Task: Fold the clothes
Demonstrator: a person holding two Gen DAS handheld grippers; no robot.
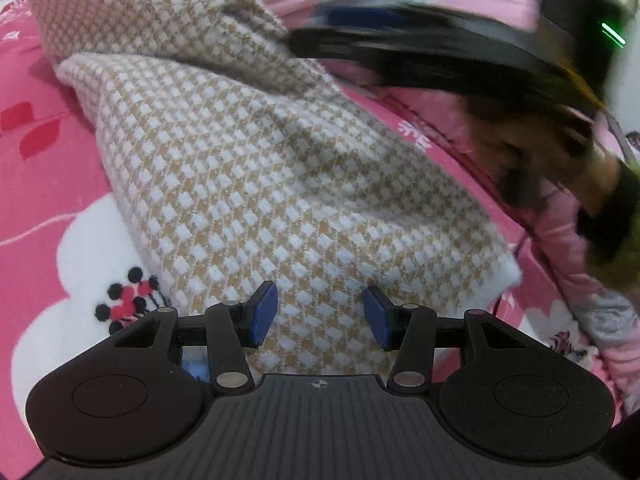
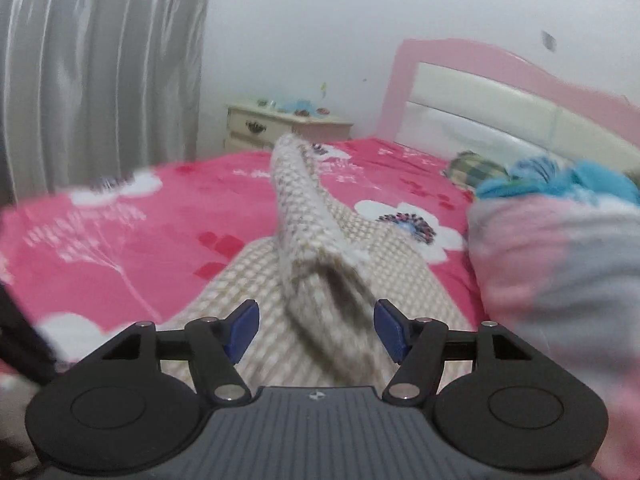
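Note:
A beige and white houndstooth knit garment [image 1: 248,168] lies on the pink floral bedspread [image 1: 40,184]. My left gripper [image 1: 320,316] is open, its blue pads just above the garment's near hem. In the left wrist view the right gripper [image 1: 460,52] is a dark blur at the upper right, over the garment's far edge. In the right wrist view my right gripper [image 2: 316,330] is open, with a raised fold of the garment [image 2: 316,236] standing between its blue pads; the pads stand apart from the cloth.
A pink and grey quilt [image 2: 560,264] is bunched at the right of the bed. Blue and checked clothes [image 2: 532,176] lie near the pink headboard [image 2: 480,76]. A cream nightstand [image 2: 280,128] and a grey curtain [image 2: 100,60] stand beyond the bed.

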